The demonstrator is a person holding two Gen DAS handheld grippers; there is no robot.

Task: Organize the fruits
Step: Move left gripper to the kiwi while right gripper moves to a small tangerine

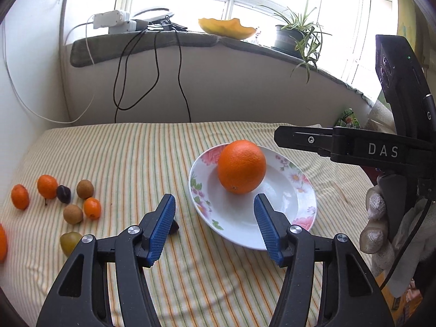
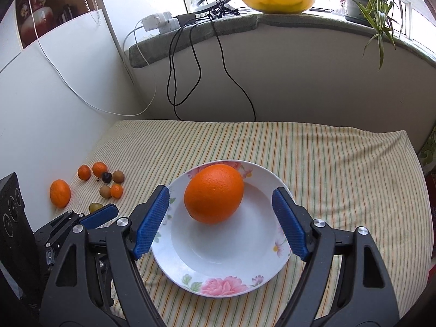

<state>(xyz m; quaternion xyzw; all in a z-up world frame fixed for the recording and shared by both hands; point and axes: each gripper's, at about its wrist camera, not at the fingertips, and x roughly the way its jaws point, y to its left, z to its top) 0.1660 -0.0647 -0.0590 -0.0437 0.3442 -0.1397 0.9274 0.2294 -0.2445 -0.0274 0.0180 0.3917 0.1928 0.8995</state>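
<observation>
One orange sits in floral plate. Right gripper spread wide, empty, above plate. Left gripper likewise released, empty.

Open cloth around plate.

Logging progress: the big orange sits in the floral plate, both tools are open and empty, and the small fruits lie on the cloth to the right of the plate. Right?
One thing is off: the small fruits lie left of the plate, not right, as the right wrist view shows. The orange is in the plate; the left tool and right tool are open and empty.
</observation>
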